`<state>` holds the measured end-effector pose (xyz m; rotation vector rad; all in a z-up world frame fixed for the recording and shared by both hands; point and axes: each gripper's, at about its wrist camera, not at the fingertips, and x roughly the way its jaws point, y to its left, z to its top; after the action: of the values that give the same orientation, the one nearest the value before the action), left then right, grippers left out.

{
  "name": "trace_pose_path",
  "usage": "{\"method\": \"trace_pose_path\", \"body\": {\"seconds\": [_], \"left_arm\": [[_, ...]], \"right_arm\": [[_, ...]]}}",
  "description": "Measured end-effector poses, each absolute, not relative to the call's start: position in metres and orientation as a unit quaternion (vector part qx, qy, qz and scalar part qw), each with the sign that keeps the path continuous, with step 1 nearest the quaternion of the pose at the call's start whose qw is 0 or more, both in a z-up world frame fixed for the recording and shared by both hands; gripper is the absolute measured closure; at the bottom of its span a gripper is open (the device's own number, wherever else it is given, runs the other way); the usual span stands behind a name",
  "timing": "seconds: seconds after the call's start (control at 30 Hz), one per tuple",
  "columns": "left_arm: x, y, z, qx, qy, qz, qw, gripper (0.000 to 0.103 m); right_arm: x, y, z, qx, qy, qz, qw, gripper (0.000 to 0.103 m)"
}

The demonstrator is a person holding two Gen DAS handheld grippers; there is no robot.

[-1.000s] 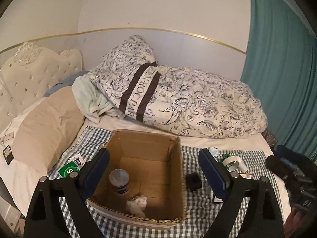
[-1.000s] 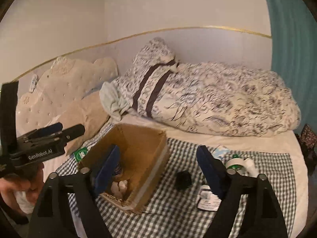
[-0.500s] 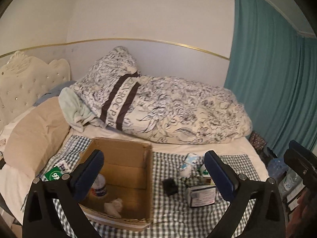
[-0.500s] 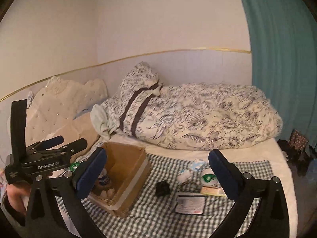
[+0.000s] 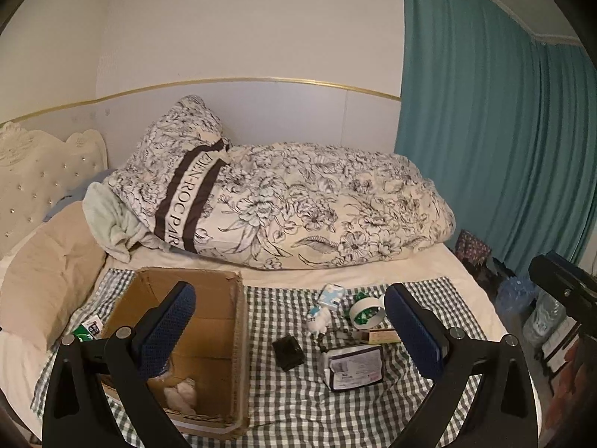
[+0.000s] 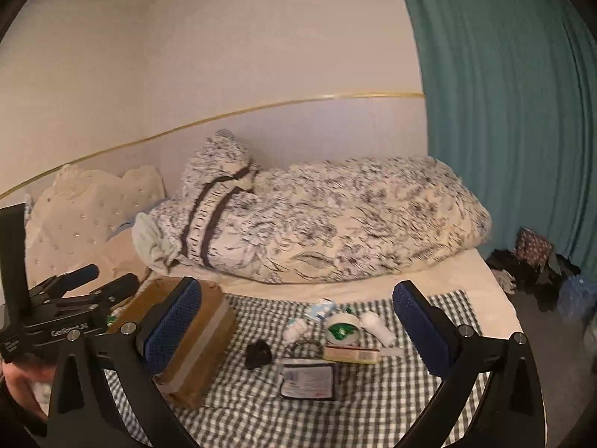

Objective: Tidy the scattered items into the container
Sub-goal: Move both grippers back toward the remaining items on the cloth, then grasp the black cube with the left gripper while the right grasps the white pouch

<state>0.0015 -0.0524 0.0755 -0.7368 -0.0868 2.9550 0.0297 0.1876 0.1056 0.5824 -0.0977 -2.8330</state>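
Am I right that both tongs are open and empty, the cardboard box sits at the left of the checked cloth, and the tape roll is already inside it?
Not quite. The left wrist view shows the tape roll still lying on the checked cloth, right of the cardboard box. The rest holds.

The dark band on the floral pillow reads "EDEN-ROC PAR". The left gripper body bears "GenRobot.AI", partly legible.

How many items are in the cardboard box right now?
1 visible: a crumpled white wad on the cardboard box floor, near side. The left tongs cover part of the floor, so more may be hidden.
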Motion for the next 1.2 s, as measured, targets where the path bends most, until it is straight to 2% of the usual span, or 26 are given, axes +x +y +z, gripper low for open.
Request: {"method": "trace_pose_path", "body": {"seconds": [0.17, 0.4, 0.8, 1.2], "left_arm": [[-0.005, -0.036, 0.061, -0.250, -0.004, 0.967, 0.051, 0.000], [-0.014, -0.027, 0.045, -0.264, -0.007, 0.963, 0.058, 0.000], [-0.050, -0.005, 0.006, -0.302, 0.003, 0.951, 0.062, 0.000], [-0.102, 0.011, -0.061, -0.378, 0.011, 0.923, 0.071, 0.000]], "right_arm": [[0.018, 0.206, 0.085, 0.218, -0.044, -0.969, 0.106, 0.000], [0.004, 0.228, 0.060, 0.242, -0.064, -0.964, 0.093, 0.000], [-0.031, 0.238, 0.030, 0.284, -0.048, -0.954, 0.078, 0.000], [-0.090, 0.213, -0.045, 0.391, 0.000, -0.917, 0.072, 0.000]]}}
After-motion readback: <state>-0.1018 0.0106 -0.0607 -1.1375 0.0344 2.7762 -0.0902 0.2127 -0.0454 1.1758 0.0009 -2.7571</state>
